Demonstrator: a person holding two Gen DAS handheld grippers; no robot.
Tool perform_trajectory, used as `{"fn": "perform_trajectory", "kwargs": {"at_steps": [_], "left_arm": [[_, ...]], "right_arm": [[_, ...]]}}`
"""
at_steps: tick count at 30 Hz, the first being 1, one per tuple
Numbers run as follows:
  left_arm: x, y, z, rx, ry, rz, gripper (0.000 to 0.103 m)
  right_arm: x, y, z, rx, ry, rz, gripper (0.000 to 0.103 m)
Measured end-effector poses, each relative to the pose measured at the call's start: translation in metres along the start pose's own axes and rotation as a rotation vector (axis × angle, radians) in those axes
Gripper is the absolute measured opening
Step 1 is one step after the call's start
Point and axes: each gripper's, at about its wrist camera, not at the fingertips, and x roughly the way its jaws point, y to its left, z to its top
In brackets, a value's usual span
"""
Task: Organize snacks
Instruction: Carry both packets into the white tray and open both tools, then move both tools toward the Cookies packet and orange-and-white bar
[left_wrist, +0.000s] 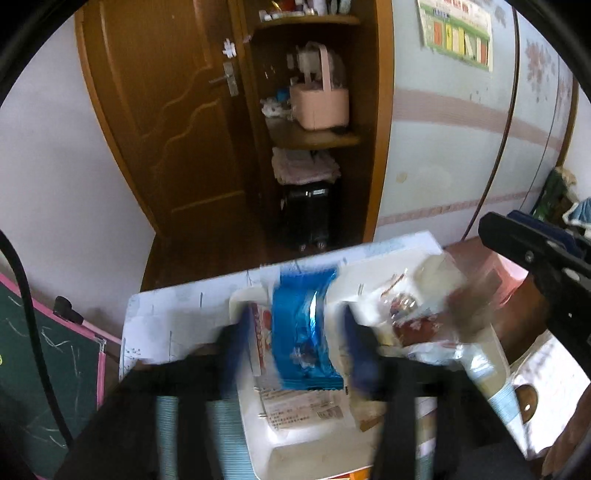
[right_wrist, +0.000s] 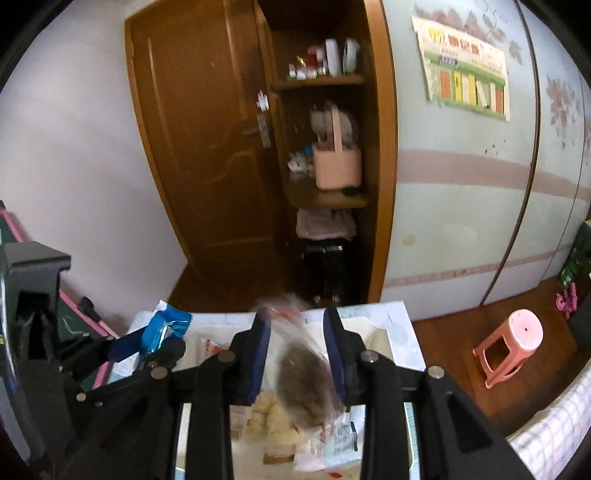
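A white tray (left_wrist: 243, 299) of mixed snacks is seen on a pale-covered table (left_wrist: 166, 325), with a brown door and open shelves far behind it.

The left gripper (left_wrist: 295, 332) is poised over the tray's left part. A blue packet (left_wrist: 306, 332) is framed between its fingers, lying across a white-and-red packet (left_wrist: 258, 332). A gap is seen on each side of the blue packet, so the claw is read as released (the picture is blurred here, and contact cannot be ruled out entirely).

The right gripper (right_wrist: 297, 314) is clenched on a clear bag with brown contents (right_wrist: 301, 369). The bag is pinched between the two blue-padded fingers and is held above the tray, its top edge sticking out beyond the fingertips. Below it, pale round pastries (right_wrist: 273, 417) and further wrapped packets are seen in the tray.

In the left wrist view the right gripper is seen at the far right edge, with the smeared bag beside it.

A pink stool (right_wrist: 517, 339) is seen on the wooden floor to the right of the table, and a pink basket (left_wrist: 319, 107) on a shelf.
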Motion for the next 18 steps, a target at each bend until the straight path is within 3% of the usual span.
{"fn": "perform_trajectory", "kwargs": {"at_steps": [1,3,5,7,18], "left_arm": [[0.005,-0.001,-0.003,0.003,0.003,0.011,0.094],[0.009,-0.001,-0.010,0.010,-0.009,0.015,0.097],[0.015,-0.002,-0.016,0.030,0.015,-0.004,0.097],[0.019,-0.004,-0.020,0.042,0.033,-0.004,0.097],[-0.003,-0.002,-0.035,0.043,0.025,-0.017,0.097]], "right_arm": [[0.003,0.000,-0.002,-0.003,0.016,-0.007,0.033],[0.008,0.000,-0.008,-0.007,0.024,-0.016,0.043],[0.005,0.000,-0.013,-0.003,0.007,-0.018,0.062],[0.002,-0.001,-0.019,0.005,-0.008,-0.019,0.068],[-0.015,0.006,-0.031,-0.007,0.001,0.001,0.069]]}}
